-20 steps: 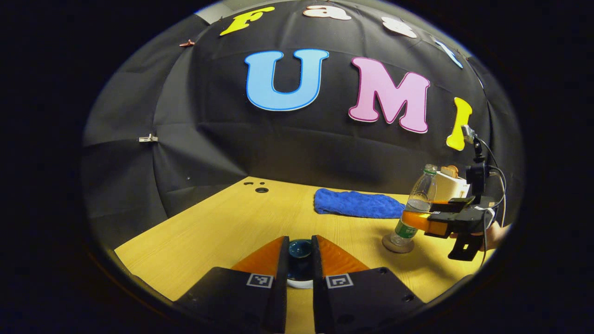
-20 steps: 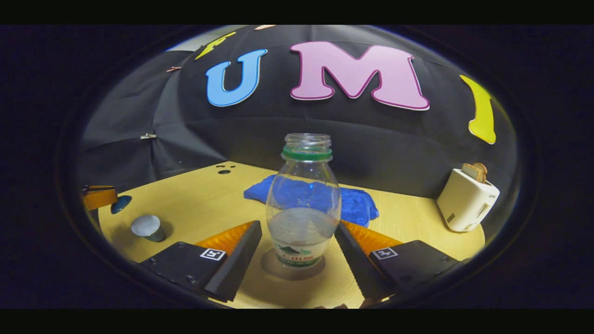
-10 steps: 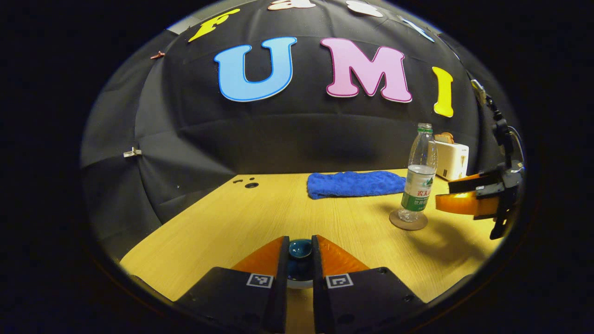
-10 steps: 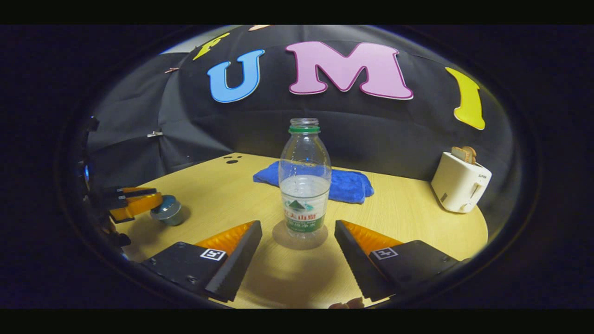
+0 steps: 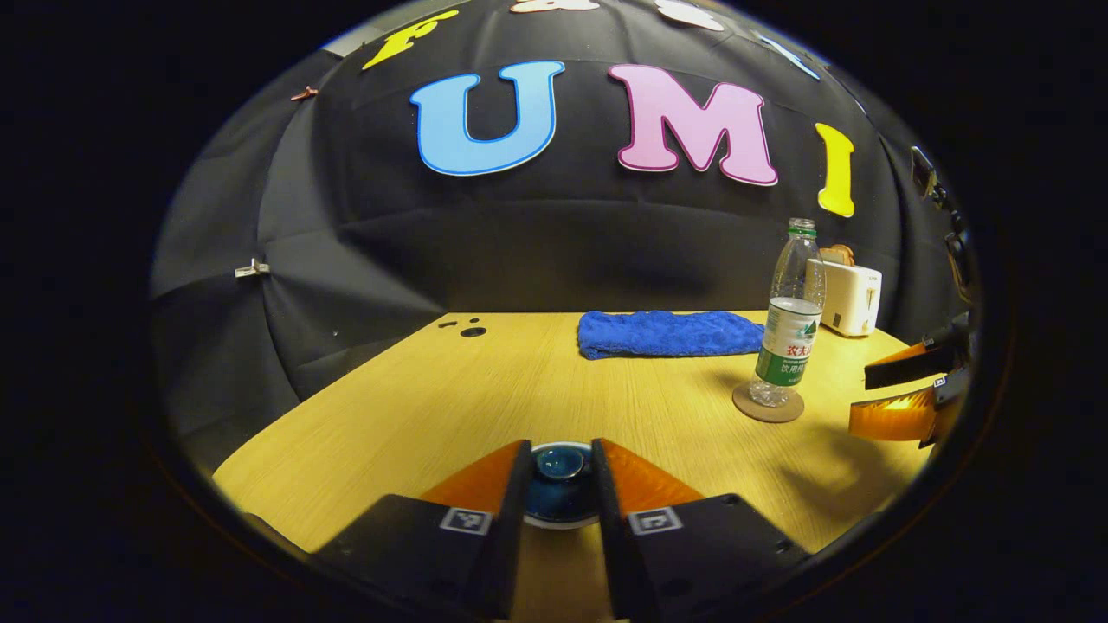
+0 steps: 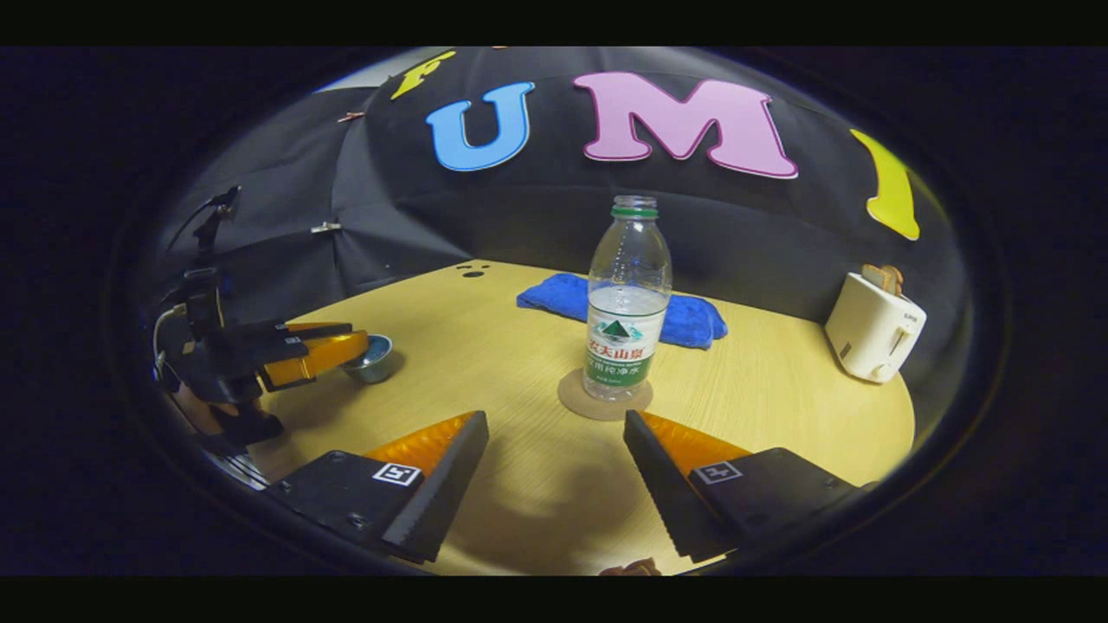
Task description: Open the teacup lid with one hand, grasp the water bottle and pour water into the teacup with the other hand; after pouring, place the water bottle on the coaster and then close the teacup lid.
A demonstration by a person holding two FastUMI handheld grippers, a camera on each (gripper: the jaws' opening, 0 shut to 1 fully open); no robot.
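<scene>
**Teacup lid going back on, bottle parked**

Water bottle (image 6: 628, 303) is standing upright on the coaster (image 6: 603, 401), uncapped. Right gripper (image 6: 554, 454) is hanging released, apart from it. Left gripper (image 5: 558, 484) is clenching the teacup lid (image 5: 558, 467) on the table (image 5: 485, 389); seating it remains.

Uncapped water bottle (image 6: 628, 303) upright on coaster (image 6: 573, 400); teacup (image 6: 370, 359) lidded.
</scene>
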